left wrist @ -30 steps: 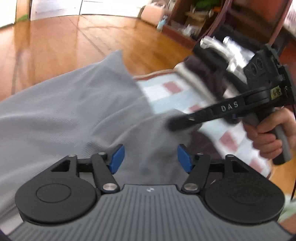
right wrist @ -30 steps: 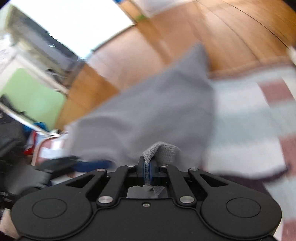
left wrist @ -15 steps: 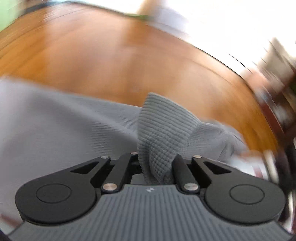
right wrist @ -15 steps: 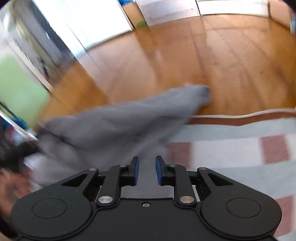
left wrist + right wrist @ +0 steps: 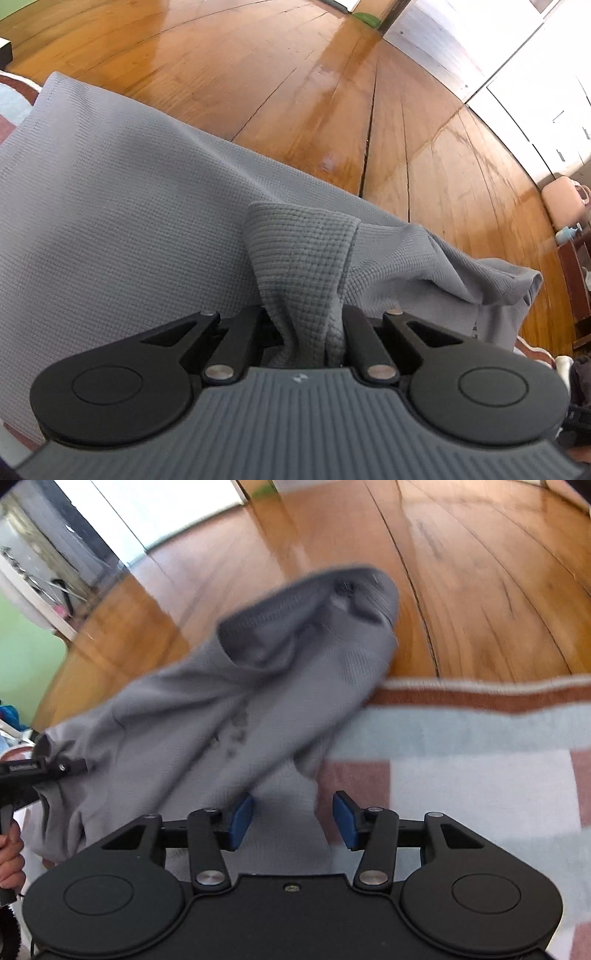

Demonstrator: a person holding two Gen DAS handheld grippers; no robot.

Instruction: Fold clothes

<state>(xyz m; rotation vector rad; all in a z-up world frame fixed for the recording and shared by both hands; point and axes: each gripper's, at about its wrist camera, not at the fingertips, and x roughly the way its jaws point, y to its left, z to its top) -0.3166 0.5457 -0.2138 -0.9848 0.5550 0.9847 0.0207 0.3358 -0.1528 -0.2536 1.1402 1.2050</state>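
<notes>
You have a glossy wooden floor (image 5: 295, 85) ahead, a checked rug (image 5: 480, 760) in pale blue, white and brick red below, and a pink case (image 5: 563, 201) far right.

Bright daylight, floor glare, right-view blur

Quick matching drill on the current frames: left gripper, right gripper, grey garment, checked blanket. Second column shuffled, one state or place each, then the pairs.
1. left gripper
2. right gripper
3. grey garment
4. checked blanket

A. lies flat under the garment's near end
B. open, blue pads apart
C. shut on a bunched fold
D. draped from the blanket onto the wooden floor

Pairs: 1-C, 2-B, 3-D, 4-A
</notes>
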